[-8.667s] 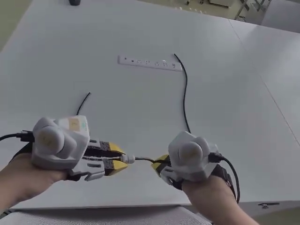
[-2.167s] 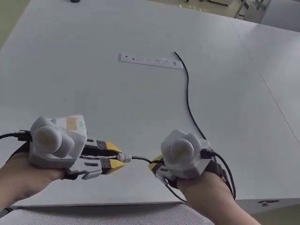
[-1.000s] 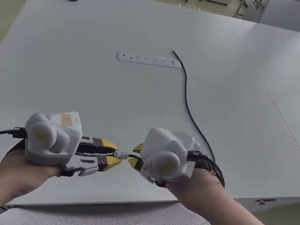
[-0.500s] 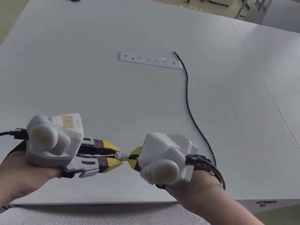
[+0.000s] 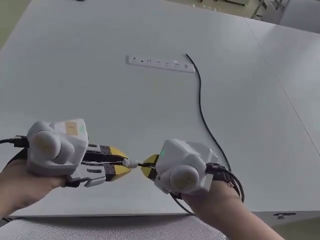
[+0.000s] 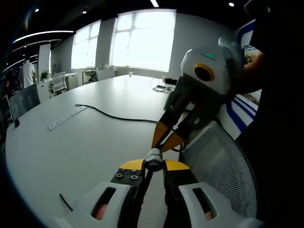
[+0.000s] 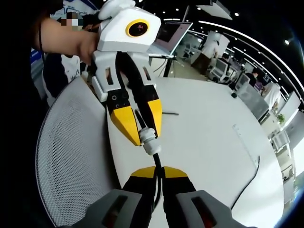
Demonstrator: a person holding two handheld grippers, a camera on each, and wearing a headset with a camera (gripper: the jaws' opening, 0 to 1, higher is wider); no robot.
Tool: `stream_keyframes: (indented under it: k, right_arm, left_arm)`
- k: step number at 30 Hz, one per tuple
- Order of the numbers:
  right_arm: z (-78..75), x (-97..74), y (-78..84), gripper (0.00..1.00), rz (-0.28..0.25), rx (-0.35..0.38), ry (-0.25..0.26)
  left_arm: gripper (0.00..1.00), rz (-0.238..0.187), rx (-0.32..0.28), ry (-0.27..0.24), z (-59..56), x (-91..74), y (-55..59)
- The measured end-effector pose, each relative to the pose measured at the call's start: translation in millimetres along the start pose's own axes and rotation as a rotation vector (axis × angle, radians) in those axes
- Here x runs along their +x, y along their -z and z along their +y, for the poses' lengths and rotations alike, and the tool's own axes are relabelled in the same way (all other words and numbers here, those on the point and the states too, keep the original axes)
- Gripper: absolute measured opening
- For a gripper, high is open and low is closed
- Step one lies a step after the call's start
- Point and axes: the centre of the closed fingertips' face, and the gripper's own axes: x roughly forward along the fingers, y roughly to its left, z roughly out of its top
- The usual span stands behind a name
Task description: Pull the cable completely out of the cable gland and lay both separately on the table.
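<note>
Two tools facing, left tool [image 5: 120, 164] clamping cable gland [image 6: 153, 159], right tool [image 5: 148, 166] pinching cable [image 7: 157, 164]

**Yellow tips, white shells, black cable**

Both of your tools share one scheme: the left hand-held gripper [image 5: 122, 162] and the right hand-held gripper [image 5: 148, 167] have off-white shells, black jaw arms and bright yellow tips. The cable gland [image 5: 131, 163] is pale grey-white; the cable [image 7: 156, 161] is black. The worktop [image 5: 100, 110] is plain white, as is the power strip [image 5: 160, 65], whose cord [image 5: 200, 107] is black. The chair back [image 7: 71, 156] is white mesh with a fine grid pattern.
</note>
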Motion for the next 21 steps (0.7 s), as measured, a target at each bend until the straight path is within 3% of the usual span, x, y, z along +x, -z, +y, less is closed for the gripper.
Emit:
stream_keyframes:
  k: [5, 8, 12, 21]
  right_arm:
    - [-4.2, 1.2, 8.1, 0.00, -0.007, 0.065, 0.002]
    - [-7.2, 0.1, 8.3, 0.00, -0.047, 0.139, -0.003]
    - [-9.4, 1.7, 16.4, 0.00, -0.034, 0.161, -0.001]
    - [-13.9, 5.5, 35.7, 0.00, -0.014, 0.314, -0.003]
  left_arm:
    - [0.15, 0.002, 0.011, -0.005, 0.0, -1.2, 0.6]
    - [0.15, -0.003, 0.006, -0.007, 0.1, -1.7, 0.3]
    - [0.15, -0.002, 0.010, -0.011, 0.5, -1.7, 0.7]
    - [0.15, 0.002, 0.015, -0.016, 0.2, -1.2, 0.0]
